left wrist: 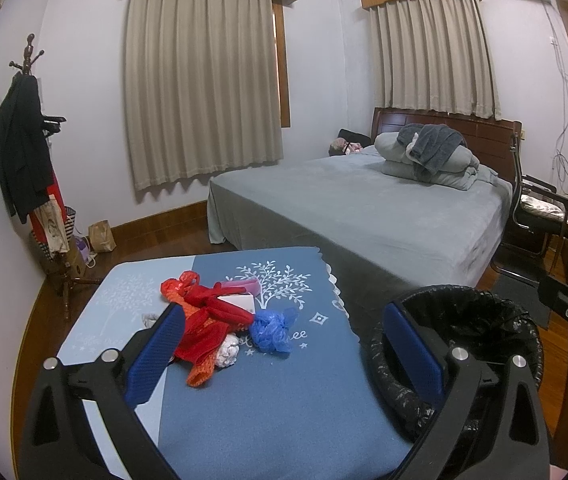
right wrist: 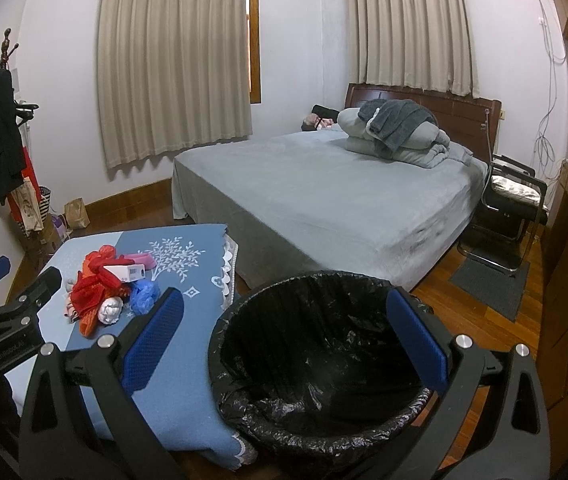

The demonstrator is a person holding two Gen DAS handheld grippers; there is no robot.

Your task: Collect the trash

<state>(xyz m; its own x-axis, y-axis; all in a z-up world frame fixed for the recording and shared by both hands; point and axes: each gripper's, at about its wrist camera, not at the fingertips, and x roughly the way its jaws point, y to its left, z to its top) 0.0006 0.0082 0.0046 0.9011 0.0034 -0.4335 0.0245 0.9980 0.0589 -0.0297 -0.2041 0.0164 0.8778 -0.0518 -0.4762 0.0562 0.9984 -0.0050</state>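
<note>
One bin [right wrist: 316, 360], two curtains [right wrist: 172, 60], one bed [right wrist: 324, 200]

Trash pile [left wrist: 220, 324] on table [left wrist: 284, 400] (bin [right wrist: 324, 364] right).

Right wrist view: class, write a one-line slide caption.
Open right gripper hovers over empty black-lined round bin beside blue-clothed table of trash.

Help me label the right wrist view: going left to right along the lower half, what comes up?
Left gripper → red mesh bag → blue plastic bag → bin with black liner → dark floor mat.
</note>
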